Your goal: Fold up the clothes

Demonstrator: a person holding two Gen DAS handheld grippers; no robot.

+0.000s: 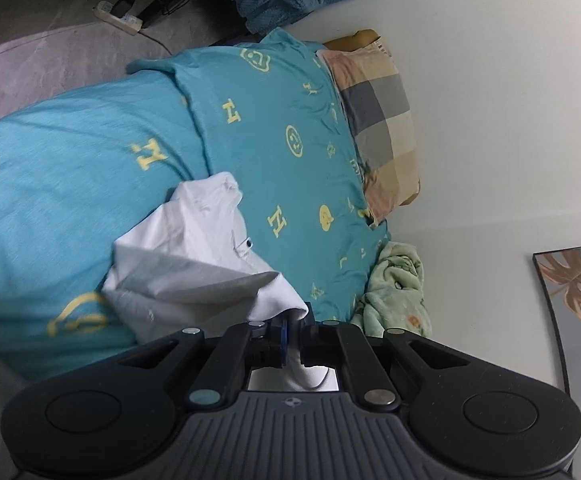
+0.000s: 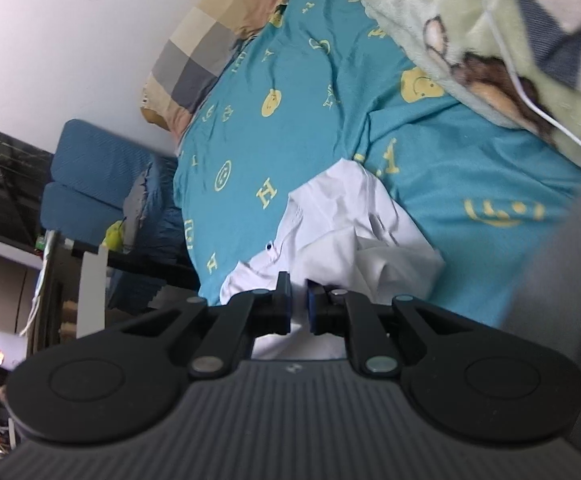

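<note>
Two grippers, left (image 1: 293,340) and right (image 2: 299,306), pinch a white shirt (image 1: 194,264) above the teal bedsheet (image 1: 282,128); either thin hold could slip.

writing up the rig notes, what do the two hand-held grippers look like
The left hand-held gripper and the right hand-held gripper look alike: a grey ribbed body with a small round emblem, two round black lobes, black linkage arms with silver pivot pins, and blue-faced fingers. No cables or sleeves show.
</note>
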